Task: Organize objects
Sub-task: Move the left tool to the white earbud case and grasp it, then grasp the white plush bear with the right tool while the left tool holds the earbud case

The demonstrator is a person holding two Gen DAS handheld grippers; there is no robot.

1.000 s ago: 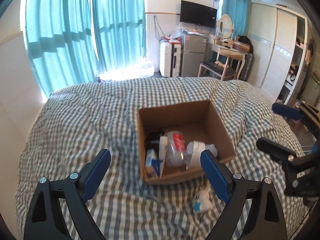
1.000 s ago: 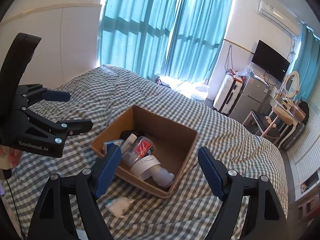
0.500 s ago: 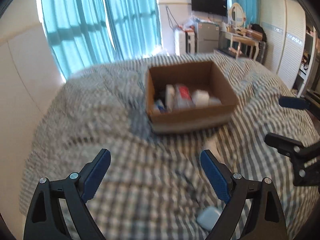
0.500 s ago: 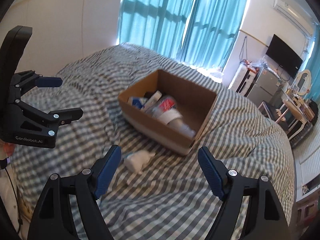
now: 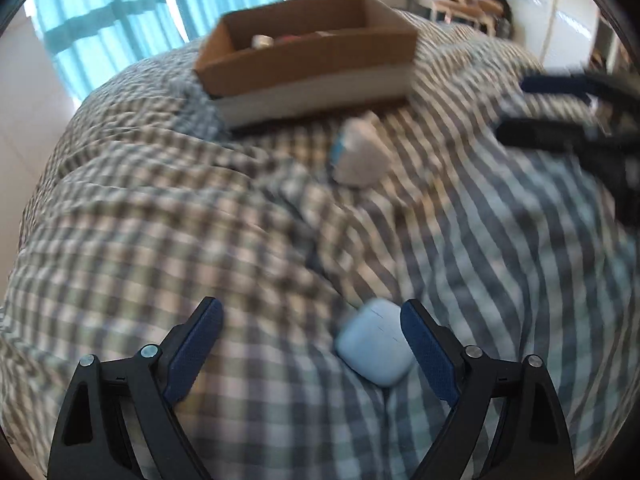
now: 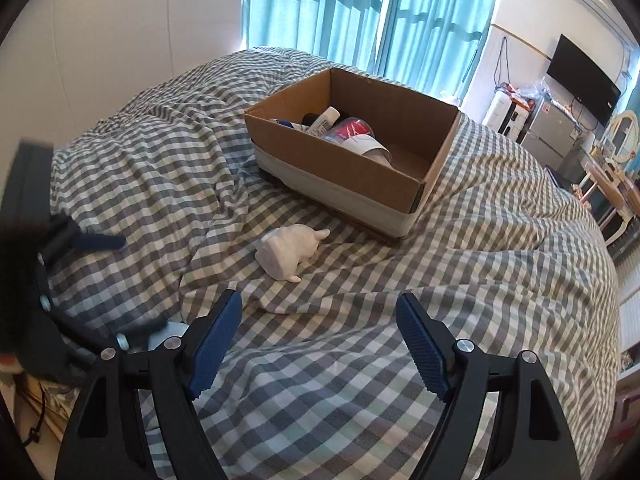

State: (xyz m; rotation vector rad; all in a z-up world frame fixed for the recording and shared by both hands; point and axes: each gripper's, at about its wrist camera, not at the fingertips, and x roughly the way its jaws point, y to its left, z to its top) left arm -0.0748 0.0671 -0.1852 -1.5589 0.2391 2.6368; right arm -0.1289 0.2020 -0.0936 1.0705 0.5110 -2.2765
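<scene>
Checked grey-and-white bedding (image 6: 460, 240) covers the bed, with teal curtains (image 6: 360, 12) hung at 12 o'clock behind it. An open cardboard box (image 6: 352, 168), brown with a pale band along its base, is set on the bedding at 12 o'clock from the right gripper (image 6: 320, 336); bottles and tubes are seen lying inside, one with a red-and-white label whose print cannot be read. A small white figurine (image 6: 288, 252), rounded and animal-like, is seen lying on the bedding between the box and the right gripper, apart from both. In the blurred left wrist view a pale blue rounded case (image 5: 374, 346) is seen on the bedding between the spread fingers of the left gripper (image 5: 312, 344), just beside the pad at 3 o'clock; contact cannot be judged. Both grippers are held wide apart and nothing is clasped by either. No writing can be made out anywhere.
</scene>
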